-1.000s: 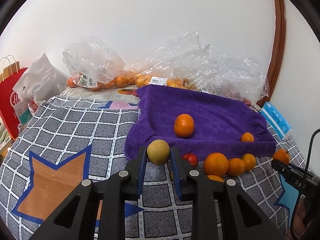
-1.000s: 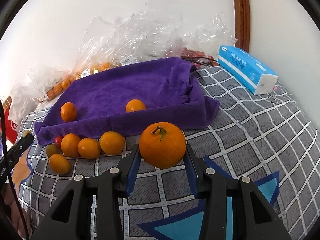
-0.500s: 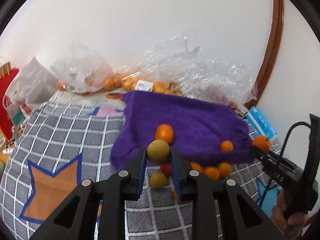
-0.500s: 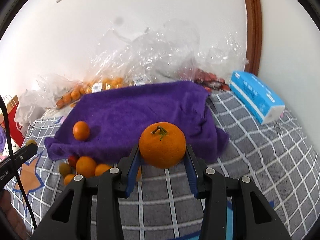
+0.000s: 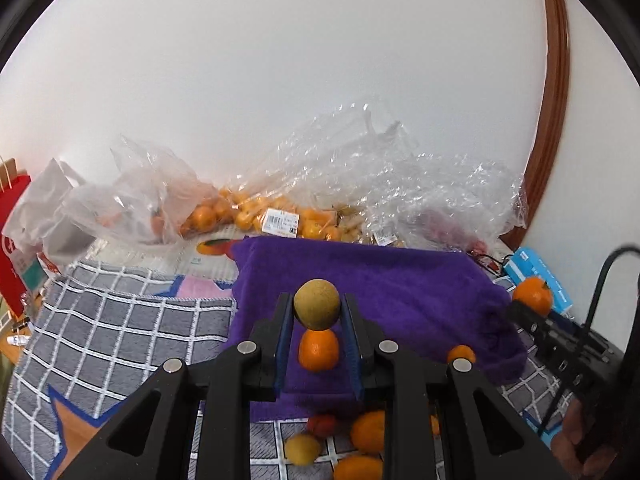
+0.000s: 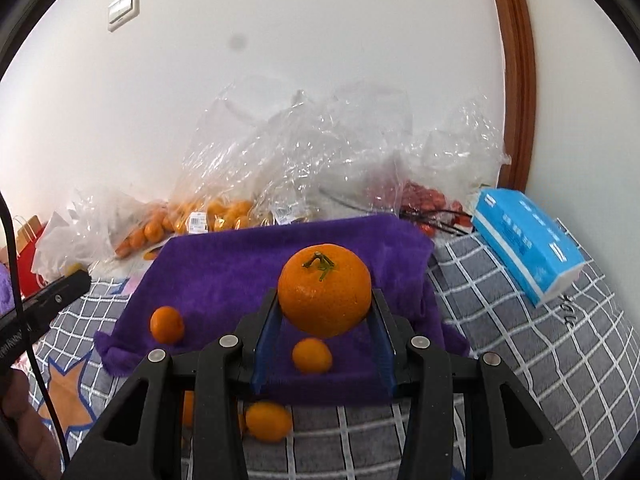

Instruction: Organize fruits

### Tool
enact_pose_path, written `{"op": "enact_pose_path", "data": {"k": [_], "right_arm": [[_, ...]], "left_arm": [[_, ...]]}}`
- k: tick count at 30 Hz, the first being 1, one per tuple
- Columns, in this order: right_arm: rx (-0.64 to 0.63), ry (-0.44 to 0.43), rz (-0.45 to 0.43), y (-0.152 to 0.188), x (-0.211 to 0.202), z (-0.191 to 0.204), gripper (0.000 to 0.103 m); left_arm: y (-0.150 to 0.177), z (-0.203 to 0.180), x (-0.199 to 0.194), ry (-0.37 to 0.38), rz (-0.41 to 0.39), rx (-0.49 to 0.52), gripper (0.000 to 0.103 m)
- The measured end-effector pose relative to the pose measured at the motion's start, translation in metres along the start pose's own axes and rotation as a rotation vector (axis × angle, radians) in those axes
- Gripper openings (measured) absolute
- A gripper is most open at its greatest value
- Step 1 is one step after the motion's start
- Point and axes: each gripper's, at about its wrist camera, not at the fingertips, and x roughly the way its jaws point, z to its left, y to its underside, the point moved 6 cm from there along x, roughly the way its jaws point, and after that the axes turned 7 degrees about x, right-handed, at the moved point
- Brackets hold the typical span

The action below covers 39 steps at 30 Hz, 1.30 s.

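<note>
My left gripper [image 5: 317,308] is shut on a small yellow-brown round fruit [image 5: 317,303], held in the air over the near part of the purple towel [image 5: 400,280]. My right gripper [image 6: 324,300] is shut on a large orange with a green stem [image 6: 324,289], also raised above the purple towel [image 6: 240,264]. Two small oranges lie on the towel, one [image 6: 167,324] at its left and one [image 6: 312,355] below the held orange. In the left wrist view the right gripper with its orange [image 5: 532,296] shows at the right. Several loose fruits [image 5: 368,432] lie on the checked cloth before the towel.
Clear plastic bags [image 5: 304,200] with oranges and red fruits are piled against the white wall behind the towel. A blue tissue pack [image 6: 528,240] lies right of the towel. A red paper bag [image 5: 12,240] and white bags stand at the far left. A grey checked cloth [image 6: 520,360] covers the surface.
Both grippers have risen and moved in over the towel with their fruits still held. The loose fruits on the cloth now sit lower in both views.
</note>
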Motion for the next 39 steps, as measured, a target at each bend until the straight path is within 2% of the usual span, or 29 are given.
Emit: {"op": "enact_pose_path", "data": {"k": [4, 13, 19, 24, 39], "right_arm": [[0.02, -0.027, -0.001, -0.004, 0.014, 0.005, 0.043], [0.011, 0.014, -0.014, 0.009, 0.034, -0.007, 0.043], [0.034, 0.038, -0.006, 0.011, 0.04, -0.02, 0.043], [0.044, 0.051, 0.013, 0.017, 0.048, -0.024, 0.043], [0.071, 0.032, 0.1, 0.03, 0.07, -0.029, 0.043]], "left_arm": [[0.011, 0.005, 0.016, 0.015, 0.015, -0.034, 0.023], [0.029, 0.015, 0.036, -0.008, 0.039, -0.066, 0.023], [0.03, 0.013, 0.04, 0.012, 0.046, -0.072, 0.023], [0.034, 0.008, 0.045, 0.017, 0.062, -0.044, 0.023], [0.043, 0.018, 0.06, 0.029, 0.116, -0.096, 0.023]]}}
